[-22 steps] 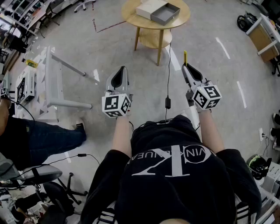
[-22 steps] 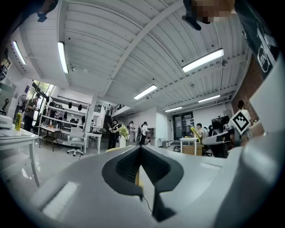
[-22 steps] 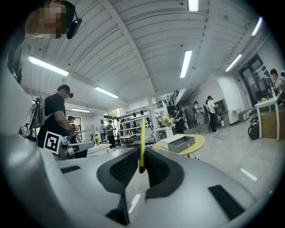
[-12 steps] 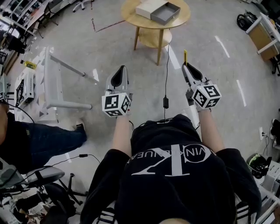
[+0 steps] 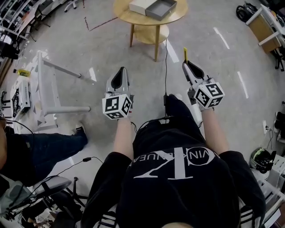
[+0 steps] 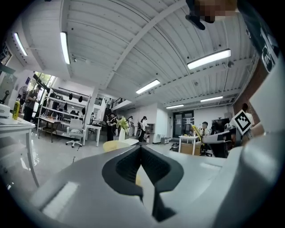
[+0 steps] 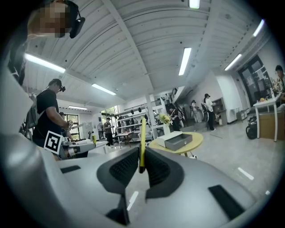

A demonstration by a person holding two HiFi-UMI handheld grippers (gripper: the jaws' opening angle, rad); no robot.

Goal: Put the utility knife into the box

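A yellow utility knife (image 5: 185,54) sticks up out of my right gripper (image 5: 187,64), which is shut on it; in the right gripper view the knife (image 7: 142,141) stands upright between the jaws of that gripper (image 7: 141,167). Ahead on a round wooden table (image 5: 130,18) lies an open grey box (image 5: 159,9) with a white lid (image 5: 141,5) beside it. The right gripper view shows the same box (image 7: 179,141) on the table (image 7: 197,142), well ahead of the jaws. My left gripper (image 5: 119,73) is shut and empty, its jaws (image 6: 140,150) touching at the tips.
A white metal frame (image 5: 48,84) lies on the floor at the left, next to a seated person's leg (image 5: 44,142). A black cable (image 5: 165,67) hangs between my grippers. Shelving (image 5: 266,24) stands at the far right. Grey floor stretches from me to the table.
The table and box have shifted up and left in the head view as I step forward; a black shoe now shows between the grippers. Both grippers keep their pose, the knife still held.
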